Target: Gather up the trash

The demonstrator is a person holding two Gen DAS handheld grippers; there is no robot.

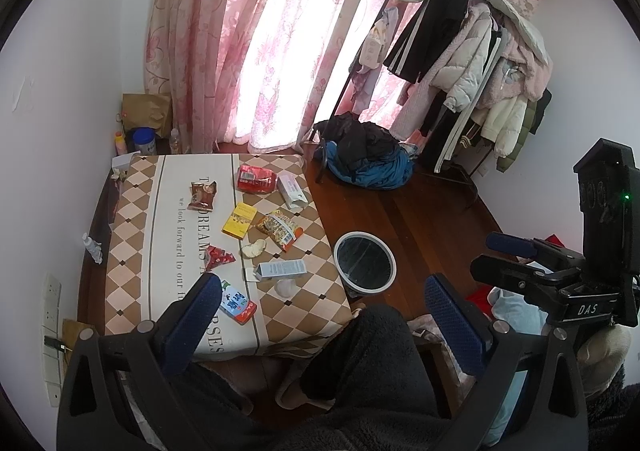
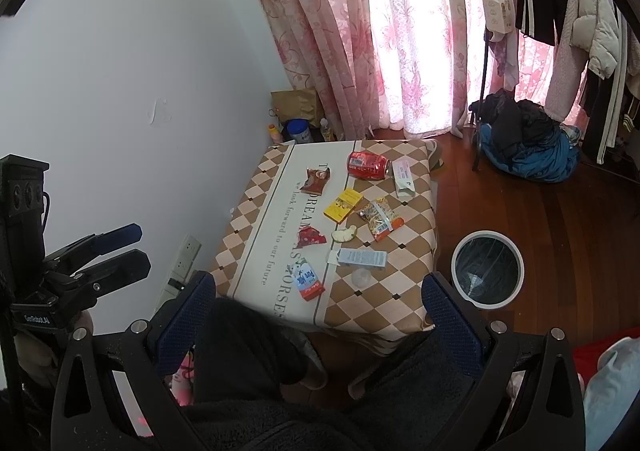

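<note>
Trash lies on a low table with a checked cloth: a red can, a yellow box, snack wrappers, a blue carton and a blue-and-red pouch. A white-rimmed bin with a black liner stands on the floor right of the table. My left gripper is open and empty, held above the table's near edge. My right gripper is open and empty too.
A clothes rack with coats stands at the back right, with a pile of dark and blue clothes on the wooden floor. Pink curtains hang behind. Bottles and a paper bag sit in the corner. The person's dark-clad legs are below.
</note>
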